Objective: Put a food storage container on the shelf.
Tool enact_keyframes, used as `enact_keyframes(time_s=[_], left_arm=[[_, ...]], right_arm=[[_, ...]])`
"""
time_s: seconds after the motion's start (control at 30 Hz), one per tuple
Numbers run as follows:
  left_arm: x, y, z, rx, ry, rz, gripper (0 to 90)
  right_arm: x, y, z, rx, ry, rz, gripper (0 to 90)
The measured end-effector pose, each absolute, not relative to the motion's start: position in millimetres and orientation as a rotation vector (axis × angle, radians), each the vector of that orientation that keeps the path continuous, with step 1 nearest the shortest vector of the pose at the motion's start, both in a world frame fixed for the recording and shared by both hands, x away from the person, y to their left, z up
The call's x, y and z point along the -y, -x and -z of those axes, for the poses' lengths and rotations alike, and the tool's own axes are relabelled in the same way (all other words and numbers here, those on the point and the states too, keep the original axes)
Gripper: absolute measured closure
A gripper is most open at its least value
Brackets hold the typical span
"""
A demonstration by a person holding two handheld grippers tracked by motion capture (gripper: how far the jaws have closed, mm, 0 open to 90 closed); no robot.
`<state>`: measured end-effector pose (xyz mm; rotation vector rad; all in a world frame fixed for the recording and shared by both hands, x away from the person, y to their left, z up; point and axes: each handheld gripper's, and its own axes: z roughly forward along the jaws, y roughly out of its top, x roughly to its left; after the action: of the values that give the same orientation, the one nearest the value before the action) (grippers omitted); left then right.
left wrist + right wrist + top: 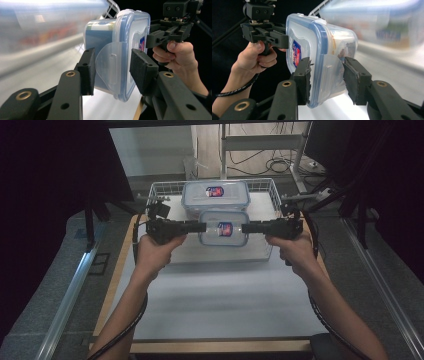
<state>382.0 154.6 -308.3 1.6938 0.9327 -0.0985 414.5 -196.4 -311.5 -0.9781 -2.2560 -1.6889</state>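
Lifting the small box (223, 228) level is best done with both grippers, left (112, 66) and right (325, 75), kept evenly opposed, jaws apart astride its end clips.

Fingers (303, 75) astride container (312, 45) latch

the smaller container (224, 228) is clear plastic with a blue-rimmed lid and a red, white and blue label; its side clip (110, 66) is translucent and colourless. the larger container (215, 195) behind it has the same clear body, blue rim and red-and-blue label. the wire basket (163, 189) is white. both the left gripper (201, 226) and the right gripper (246, 228) are black, with brass-coloured rivets (70, 74). the table (220, 300) top is pale grey-white with a light wood edge. the cable (239, 89) is black.
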Motion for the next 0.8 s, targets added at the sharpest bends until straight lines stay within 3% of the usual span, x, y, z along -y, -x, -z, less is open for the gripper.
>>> enact_keyframes(time_s=[0.33,0.8], left_arm=[[-163.0,-424.5,272.1,-0.945,-1.660,0.092,56.5],[-176.3,-463.5,276.0,-1.026,-1.587,0.146,56.3]], right_arm=[[187.2,-455.1,269.3,2.224,1.024,1.736,57.5],[172.0,-503.3,262.2,2.144,1.109,1.724,57.3]])
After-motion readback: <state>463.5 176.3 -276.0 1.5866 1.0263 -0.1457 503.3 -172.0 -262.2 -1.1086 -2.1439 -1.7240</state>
